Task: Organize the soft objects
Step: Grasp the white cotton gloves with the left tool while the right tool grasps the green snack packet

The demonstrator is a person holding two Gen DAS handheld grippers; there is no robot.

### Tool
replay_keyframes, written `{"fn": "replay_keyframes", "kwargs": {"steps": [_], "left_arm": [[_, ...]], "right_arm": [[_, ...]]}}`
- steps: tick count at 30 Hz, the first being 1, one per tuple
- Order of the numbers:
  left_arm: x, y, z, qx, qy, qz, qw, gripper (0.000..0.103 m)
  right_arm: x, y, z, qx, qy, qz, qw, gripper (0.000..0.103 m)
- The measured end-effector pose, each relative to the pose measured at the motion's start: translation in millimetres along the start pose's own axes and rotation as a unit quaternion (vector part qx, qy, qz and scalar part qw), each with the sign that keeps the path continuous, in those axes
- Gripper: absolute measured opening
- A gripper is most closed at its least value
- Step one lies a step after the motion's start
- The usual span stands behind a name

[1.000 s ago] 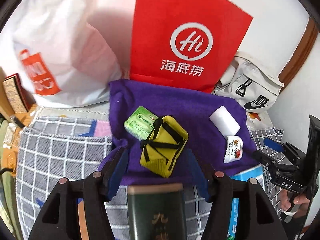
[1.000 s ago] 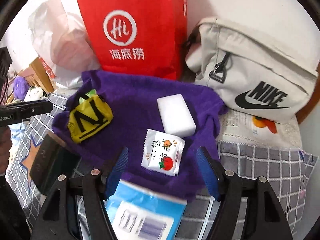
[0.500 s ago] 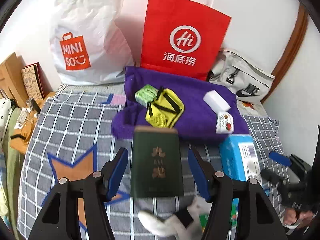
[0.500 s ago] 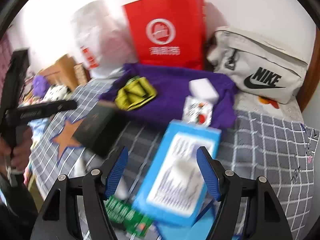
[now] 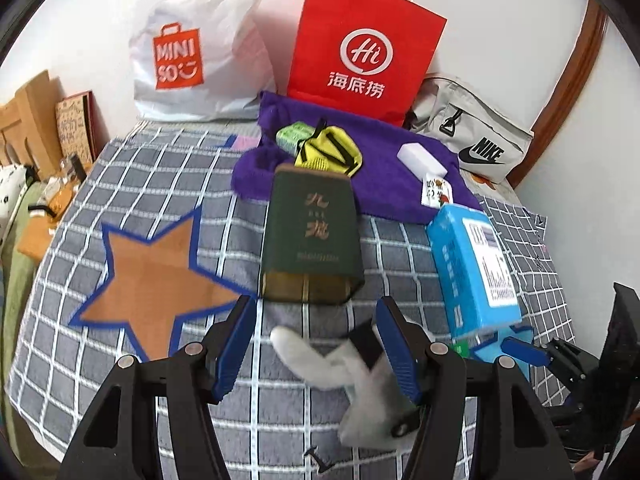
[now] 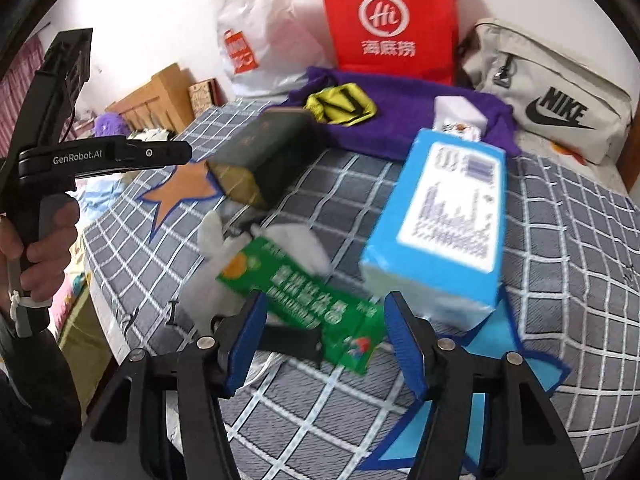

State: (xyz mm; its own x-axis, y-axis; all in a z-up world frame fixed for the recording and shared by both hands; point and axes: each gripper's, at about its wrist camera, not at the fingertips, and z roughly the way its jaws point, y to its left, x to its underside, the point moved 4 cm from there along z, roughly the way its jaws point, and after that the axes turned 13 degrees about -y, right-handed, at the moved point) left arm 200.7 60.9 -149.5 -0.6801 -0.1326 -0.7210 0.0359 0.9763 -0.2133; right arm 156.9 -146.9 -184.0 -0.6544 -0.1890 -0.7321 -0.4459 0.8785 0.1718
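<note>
Hovering half-wide over the near checked bedspread [image 5: 120, 184]: left gripper [image 5: 312, 344] empty above white soft toy [image 5: 320, 364], right gripper [image 6: 322, 336] closing, pads clear, astride green packet [image 6: 304, 300], likely lining up pickups.

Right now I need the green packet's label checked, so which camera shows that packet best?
The right wrist view: the green packet lies large and face-up just ahead of the right gripper, whose jaws are closing. The left wrist view shows only a green sliver of it.

pulled back: purple towel [image 5: 384, 168] farther | right hand-held gripper [image 6: 322, 332] closing, empty
</note>
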Motion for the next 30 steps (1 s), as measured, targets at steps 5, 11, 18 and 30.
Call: {"fn": "replay_keyframes", "kwargs": {"steps": [5, 11, 18, 30], "left_arm": [[17, 9, -6, 0.009, 0.0, -0.016, 0.9998, 0.06], [30, 13, -6, 0.019, 0.005, -0.015, 0.9997, 0.06], [33, 21, -3, 0.025, 0.008, -0.027, 0.9993, 0.06], [35, 36, 0, 0.025, 0.009, -0.046, 0.9986, 0.06]], "right_arm": [[6, 20, 17, -0.007, 0.005, -0.037, 0.999, 0.062], [14, 31, 42, 0.0, 0.03, -0.062, 0.998, 0.062], [5, 32, 43, 0.0, 0.025, -0.064, 0.998, 0.032], [-12, 16, 46, 0.051, 0.026, -0.058, 0.997, 0.017]]}}
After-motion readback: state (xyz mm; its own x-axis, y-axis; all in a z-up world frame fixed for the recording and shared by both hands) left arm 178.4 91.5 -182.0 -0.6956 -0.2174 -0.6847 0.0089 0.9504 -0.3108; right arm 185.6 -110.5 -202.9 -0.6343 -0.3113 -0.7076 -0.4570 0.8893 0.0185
